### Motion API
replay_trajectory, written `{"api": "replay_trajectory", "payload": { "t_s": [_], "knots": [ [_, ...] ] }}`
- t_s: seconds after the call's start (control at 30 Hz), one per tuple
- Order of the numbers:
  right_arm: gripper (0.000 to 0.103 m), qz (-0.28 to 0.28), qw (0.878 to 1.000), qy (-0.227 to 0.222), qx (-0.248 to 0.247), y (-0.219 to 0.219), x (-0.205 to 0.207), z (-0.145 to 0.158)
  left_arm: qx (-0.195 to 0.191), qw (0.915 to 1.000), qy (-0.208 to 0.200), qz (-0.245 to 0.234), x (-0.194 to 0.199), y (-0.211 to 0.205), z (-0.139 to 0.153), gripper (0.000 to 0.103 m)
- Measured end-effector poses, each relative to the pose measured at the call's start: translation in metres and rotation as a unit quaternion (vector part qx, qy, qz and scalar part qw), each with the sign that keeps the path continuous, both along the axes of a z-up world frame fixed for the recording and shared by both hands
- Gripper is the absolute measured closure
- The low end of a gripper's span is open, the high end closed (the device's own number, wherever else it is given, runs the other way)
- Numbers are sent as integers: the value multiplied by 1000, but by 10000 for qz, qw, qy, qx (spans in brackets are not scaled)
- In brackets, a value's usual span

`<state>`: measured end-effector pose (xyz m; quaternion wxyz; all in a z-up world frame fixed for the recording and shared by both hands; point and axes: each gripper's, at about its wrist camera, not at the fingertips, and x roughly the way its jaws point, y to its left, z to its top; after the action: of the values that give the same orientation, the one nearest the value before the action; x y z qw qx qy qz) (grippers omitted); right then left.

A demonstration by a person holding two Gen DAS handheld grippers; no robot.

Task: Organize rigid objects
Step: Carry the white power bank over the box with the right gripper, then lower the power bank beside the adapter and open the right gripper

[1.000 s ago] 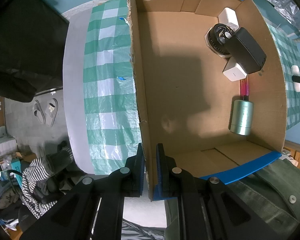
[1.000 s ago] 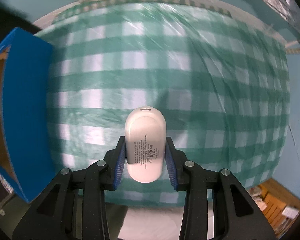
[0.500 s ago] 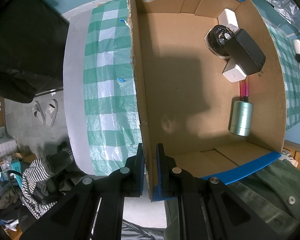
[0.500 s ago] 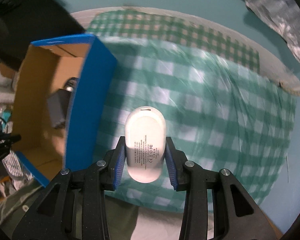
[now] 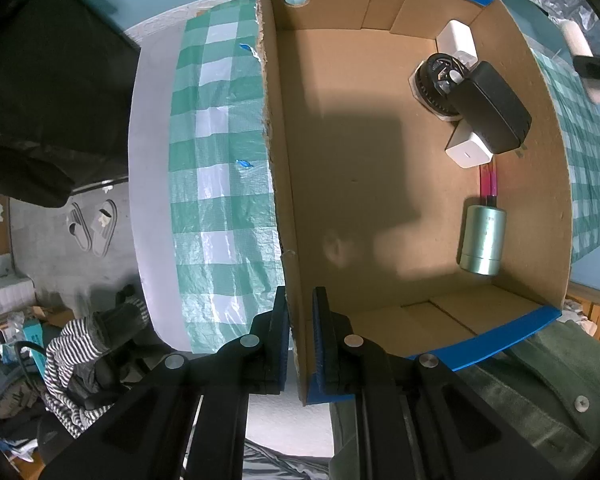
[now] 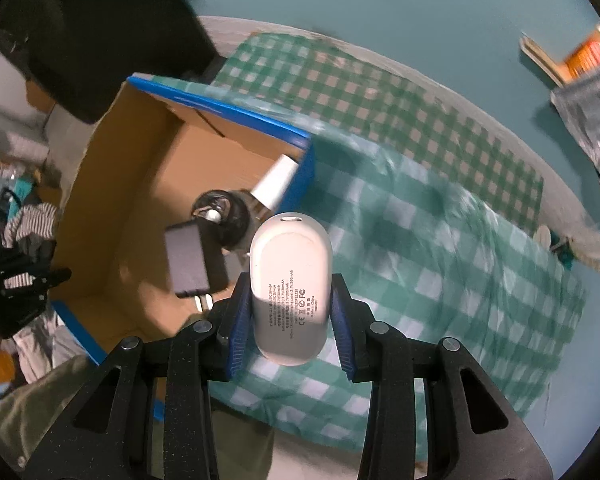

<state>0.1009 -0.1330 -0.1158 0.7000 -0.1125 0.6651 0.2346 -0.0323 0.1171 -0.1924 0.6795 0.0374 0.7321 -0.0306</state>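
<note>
Your right gripper (image 6: 287,312) has its fingers (image 6: 238,316) clamped on the sides of one white pill-shaped case (image 6: 290,280), partway open around it. Its long axis runs straight out along the fingers, rounded end with the little slot pointing away from you, printed label side facing the camera. It's up in the air, over the green checked cloth (image 6: 440,248) on the bench, just beside the blue-edged right wall of the cardboard box (image 6: 140,184).

Your left gripper (image 5: 300,336) is squeezed nearly shut on the box's left wall (image 5: 278,184), down near the box's near-left corner, one finger inside and one outside.

Inside the box, all bunched along the right wall: one black power adapter (image 5: 492,108) lying tilted across the others, two white cube chargers (image 5: 468,152), one round black reel-like thing (image 5: 438,76) towards the far-right corner, one pale green cylinder (image 5: 482,240) lying with its axis along the wall, and two pink pens (image 5: 489,180) between it and the chargers.

The rest of the box floor is bare cardboard in shadow.
</note>
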Motion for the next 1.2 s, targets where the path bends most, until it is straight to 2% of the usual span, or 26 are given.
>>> {"api": "replay_trajectory", "payload": {
  "t_s": [0.27,0.5,0.83,1.13,1.2],
  "knots": [
    [66,533,9983,45,-226,40,7,-17,-6,10000,-5,12,1,1,1,92],
    [66,725,9966,120,-365,62,10,-30,-9,10000,-16,13,1,1,2,92],
    [66,688,9966,154,-437,72,13,-38,-17,10000,-19,26,1,2,2,92],
    [66,557,9976,39,-406,67,14,-30,-9,10000,-35,35,3,3,1,92],
    [63,501,9981,14,-363,65,13,-26,-10,10000,-37,33,3,3,2,92]
  ]
}}
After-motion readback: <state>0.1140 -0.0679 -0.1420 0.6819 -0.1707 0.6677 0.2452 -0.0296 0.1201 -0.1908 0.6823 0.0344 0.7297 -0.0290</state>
